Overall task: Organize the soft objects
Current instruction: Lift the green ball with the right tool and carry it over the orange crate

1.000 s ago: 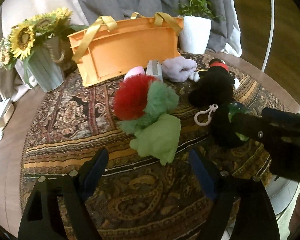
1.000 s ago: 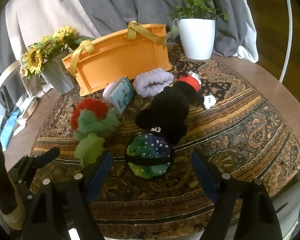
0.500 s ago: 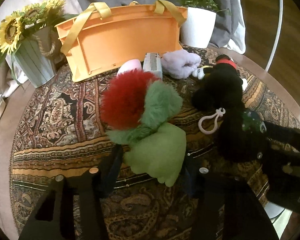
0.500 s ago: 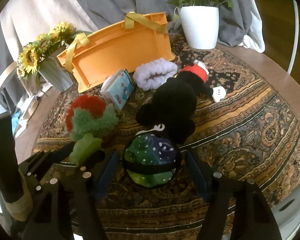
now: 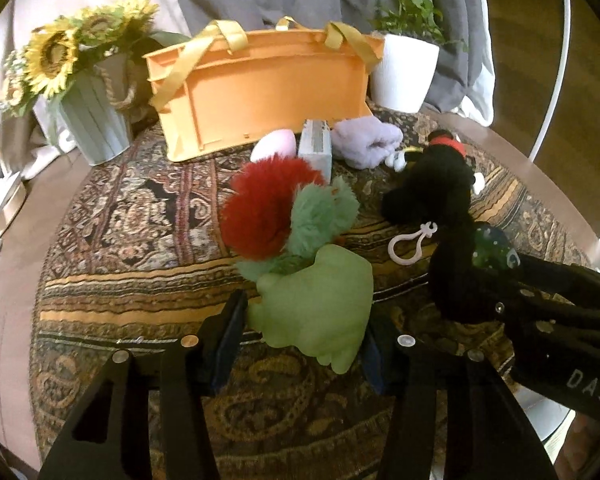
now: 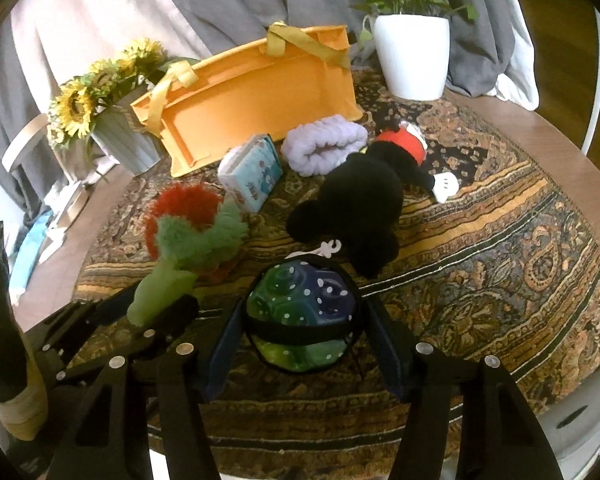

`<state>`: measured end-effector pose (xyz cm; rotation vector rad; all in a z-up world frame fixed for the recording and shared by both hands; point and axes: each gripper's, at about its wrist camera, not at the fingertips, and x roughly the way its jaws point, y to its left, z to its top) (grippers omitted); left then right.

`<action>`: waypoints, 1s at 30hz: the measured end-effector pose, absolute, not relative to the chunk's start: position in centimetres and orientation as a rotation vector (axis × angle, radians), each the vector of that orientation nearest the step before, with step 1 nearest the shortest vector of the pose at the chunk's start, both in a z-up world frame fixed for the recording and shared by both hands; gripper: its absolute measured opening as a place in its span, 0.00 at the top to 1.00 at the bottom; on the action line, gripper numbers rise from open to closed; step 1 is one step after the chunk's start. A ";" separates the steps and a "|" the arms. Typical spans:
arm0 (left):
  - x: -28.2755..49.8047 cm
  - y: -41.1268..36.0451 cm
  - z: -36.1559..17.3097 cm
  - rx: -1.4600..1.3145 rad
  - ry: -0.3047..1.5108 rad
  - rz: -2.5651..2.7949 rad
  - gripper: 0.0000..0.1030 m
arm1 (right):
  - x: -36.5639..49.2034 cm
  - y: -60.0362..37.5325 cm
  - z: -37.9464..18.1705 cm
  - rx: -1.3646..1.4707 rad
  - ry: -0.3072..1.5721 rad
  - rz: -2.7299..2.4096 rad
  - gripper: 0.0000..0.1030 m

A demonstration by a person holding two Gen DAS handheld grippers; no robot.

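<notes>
Both tongs are on toys near the front edge of the patterned cloth point(image 5: 132, 208). My left gripper point(image 5: 304, 336) is clamped on the green leaf of the plush flower point(image 5: 300, 240). The right gripper point(image 6: 300, 328) is closing on the spotted ball point(image 6: 304, 312), pads touching its sides. Both look light and squishy, so I'd grab mid-body. The orange basket point(image 5: 260, 92) sits behind.

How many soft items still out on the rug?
5, maybe more hidden: flower plush between the left hand-held gripper's fingers; dotted green ball between the right hand-held gripper's closing fingers; black plush; lavender scrunchie; pink item, half hidden.
</notes>
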<state>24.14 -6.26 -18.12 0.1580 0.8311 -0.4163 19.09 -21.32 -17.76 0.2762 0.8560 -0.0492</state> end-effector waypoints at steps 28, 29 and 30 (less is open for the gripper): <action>26.1 -0.7 -5.2 0.041 0.563 -0.344 0.50 | 21.7 -17.9 -6.8 0.182 0.596 0.018 0.40; 26.6 -0.5 -4.7 0.041 0.555 -0.350 0.50 | 22.1 -17.7 -6.5 0.183 0.587 0.016 0.40; 26.9 -0.4 -4.4 0.040 0.548 -0.354 0.50 | 22.4 -17.5 -6.1 0.182 0.577 0.014 0.40</action>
